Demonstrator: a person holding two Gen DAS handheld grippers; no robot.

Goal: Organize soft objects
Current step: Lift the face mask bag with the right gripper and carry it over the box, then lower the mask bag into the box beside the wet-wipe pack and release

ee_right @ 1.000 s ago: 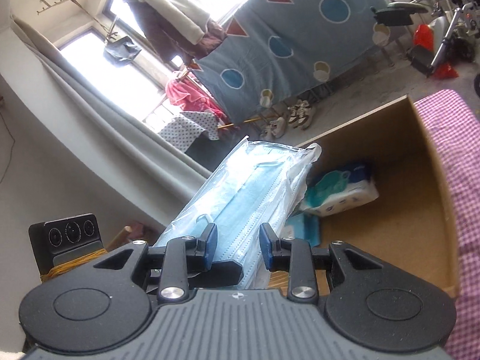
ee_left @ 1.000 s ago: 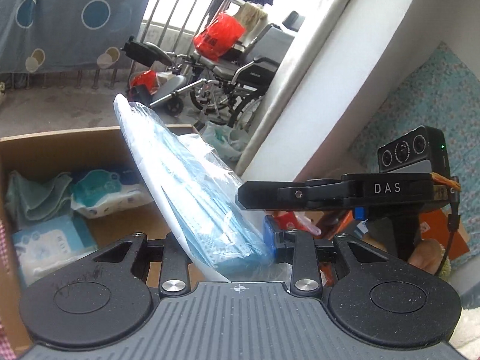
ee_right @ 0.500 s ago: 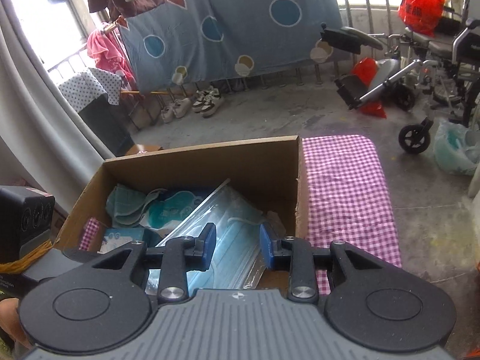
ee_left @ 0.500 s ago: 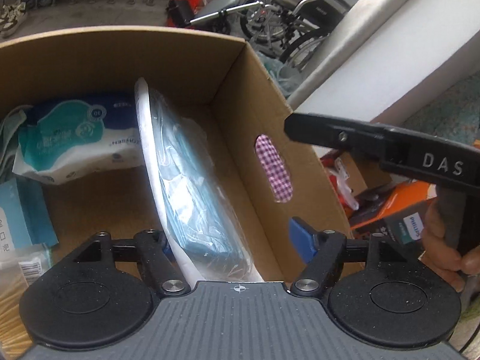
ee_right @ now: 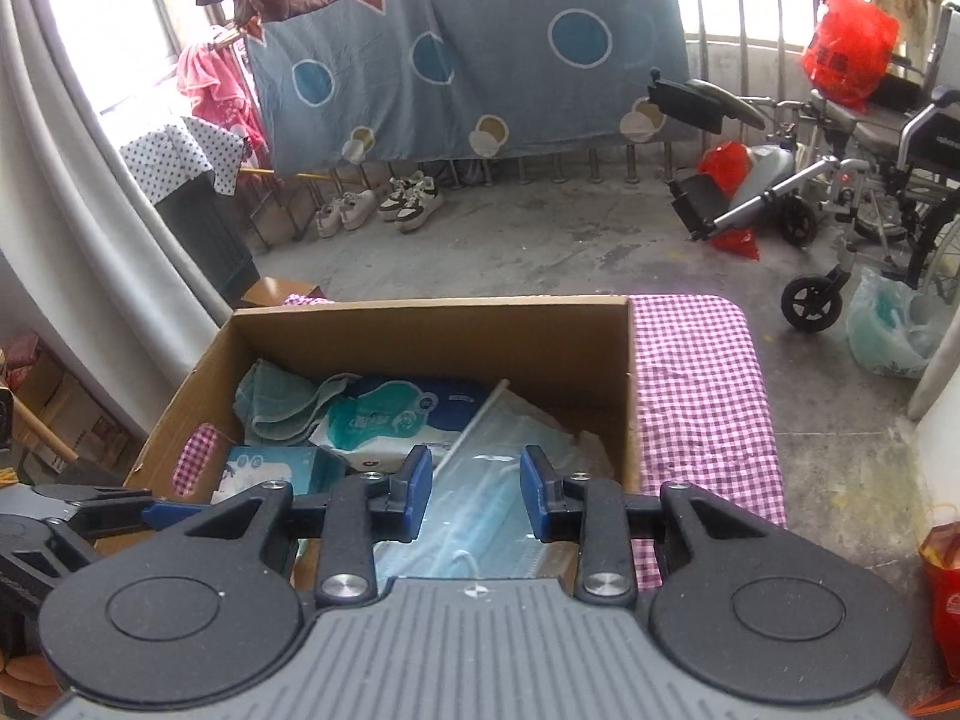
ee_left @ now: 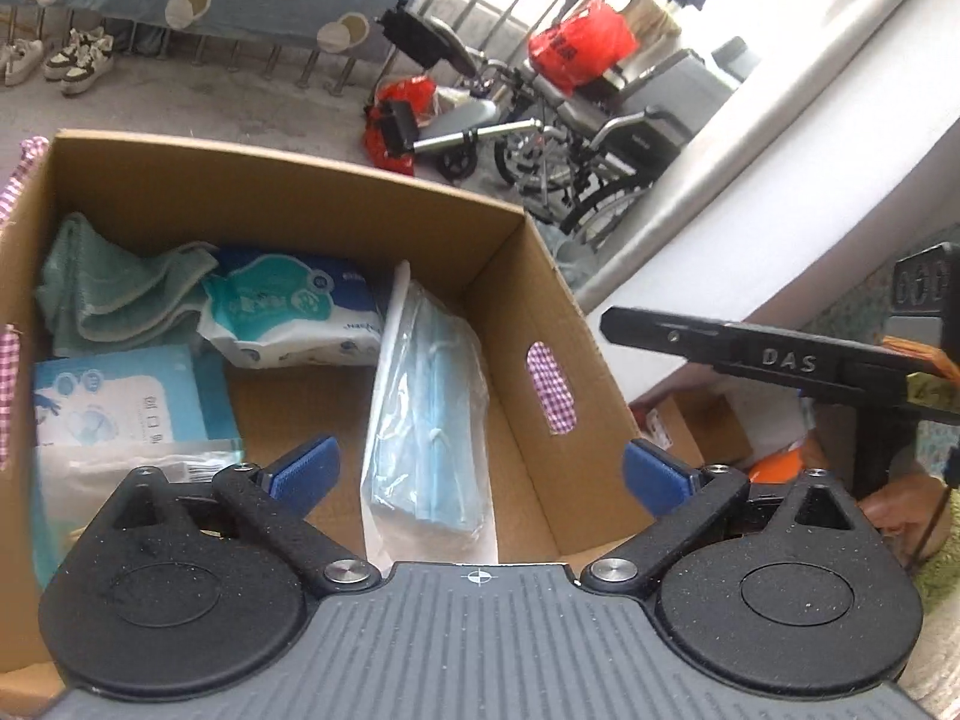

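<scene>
- Mask pack [ee_left: 423, 420] lies in the box [ee_left: 528, 300], against its right wall, beside the wipes [ee_left: 288, 312] and towel [ee_left: 114, 294].
- Left gripper [ee_left: 480, 471] is opening, jaws spread wide; the pack sits between them untouched, so it is released.
- Right gripper [ee_right: 477, 495] is part-open just above the pack; contact unclear, cannot tell if it grips.
- Tip: back the left out straight, don't snag the plastic.
- Both grippers tilt down into the box.

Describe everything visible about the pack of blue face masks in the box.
The pack of face masks is a clear plastic bag holding stacked pale blue masks. It stands on its long edge inside the cardboard box, beside the right wall, its far end touching the tissue pack. No jaws grip it.
</scene>
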